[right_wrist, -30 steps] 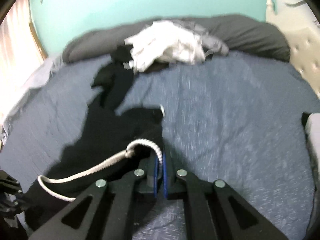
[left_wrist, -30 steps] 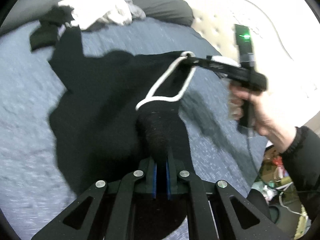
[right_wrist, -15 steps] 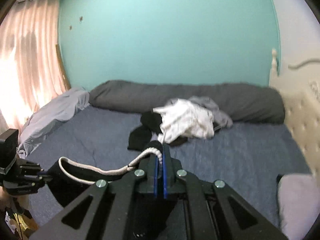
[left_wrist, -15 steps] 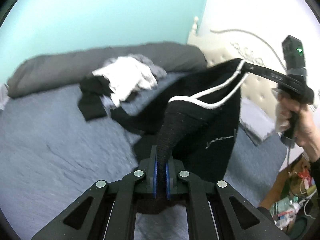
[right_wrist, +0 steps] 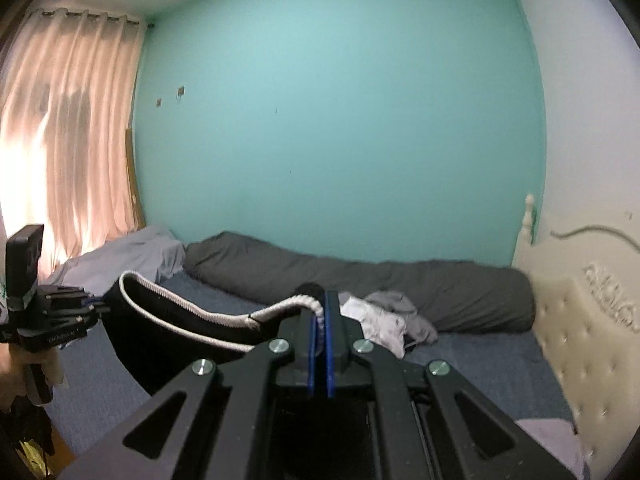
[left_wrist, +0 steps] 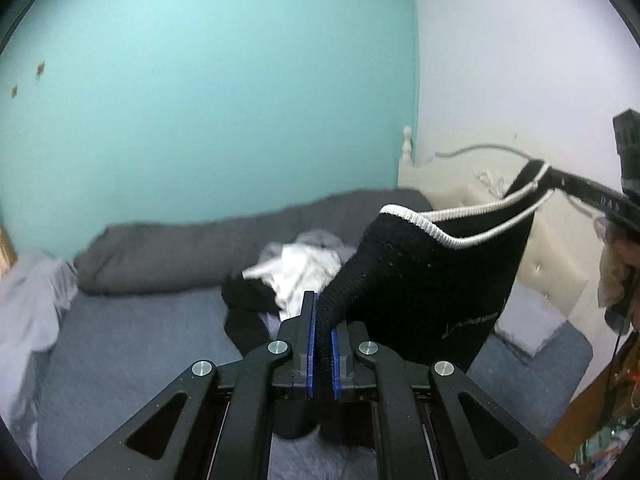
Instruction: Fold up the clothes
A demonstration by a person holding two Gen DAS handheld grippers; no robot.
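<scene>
A black garment (left_wrist: pixel 432 280) with a white corded edge (left_wrist: pixel 452 236) hangs in the air above the bed, stretched between both grippers. My left gripper (left_wrist: pixel 323 320) is shut on one black corner of it. My right gripper (right_wrist: pixel 319 320) is shut on the white-edged part of the same black garment (right_wrist: pixel 168 320). In the left wrist view the right gripper (left_wrist: pixel 544 178) holds the cloth at the far right, with a hand (left_wrist: pixel 616 268) behind it. In the right wrist view the left gripper (right_wrist: pixel 94 306) appears at the far left.
A pile of white, grey and black clothes (left_wrist: pixel 292 276) (right_wrist: pixel 384 316) lies on the blue bed (left_wrist: pixel 132 344) in front of a long dark grey bolster (right_wrist: pixel 360 276). A cream tufted headboard (right_wrist: pixel 580 336) stands right, pink curtains (right_wrist: pixel 60 140) left, a teal wall behind.
Both grippers have risen with the black garment, lifting it off the bed into the air. The views have tilted up from the bedcover to the teal wall.
</scene>
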